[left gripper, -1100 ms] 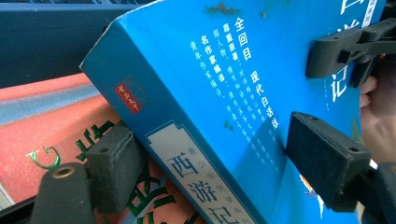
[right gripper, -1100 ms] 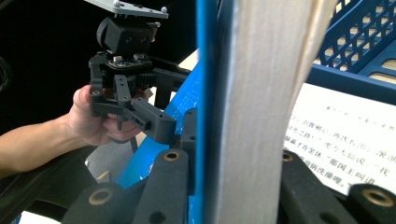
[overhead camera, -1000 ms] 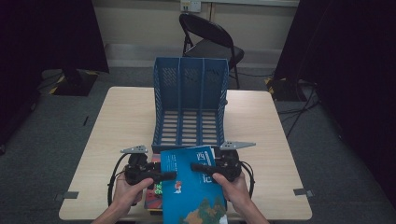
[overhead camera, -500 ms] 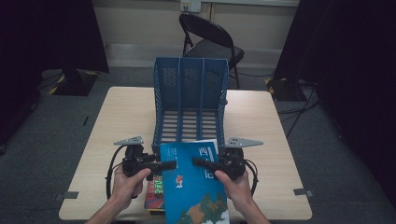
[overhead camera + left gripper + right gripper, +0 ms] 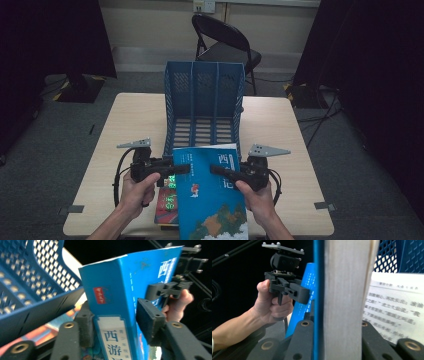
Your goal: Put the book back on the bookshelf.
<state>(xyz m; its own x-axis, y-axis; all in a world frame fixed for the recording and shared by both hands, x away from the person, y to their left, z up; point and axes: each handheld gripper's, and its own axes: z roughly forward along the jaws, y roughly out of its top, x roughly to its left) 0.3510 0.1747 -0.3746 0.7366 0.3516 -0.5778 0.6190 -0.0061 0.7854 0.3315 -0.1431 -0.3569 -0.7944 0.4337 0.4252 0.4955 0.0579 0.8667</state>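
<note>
The thick blue book (image 5: pixel 212 192) is held above the near edge of the table (image 5: pixel 295 150), just in front of the blue file rack (image 5: pixel 204 100), probably so that it can go upright into one of the rack's compartments. The right gripper (image 5: pixel 220 171) clamps the page edge, and its jaws are narrow around the block of pages. The left gripper (image 5: pixel 182 169) takes the spine side; its jaws have just been closing, with the book between them. In the left gripper view one pad (image 5: pixel 85 326) touches the spine, but the other pad (image 5: pixel 150 323) seems to stand a little off the cover, so I judge this grip not yet firm.

The high view shows a second, red book (image 5: pixel 167 204) lying flat on the table under the left hand (image 5: pixel 132 192). The right gripper view shows a loose open page (image 5: pixel 394 305) with printed text.
</note>
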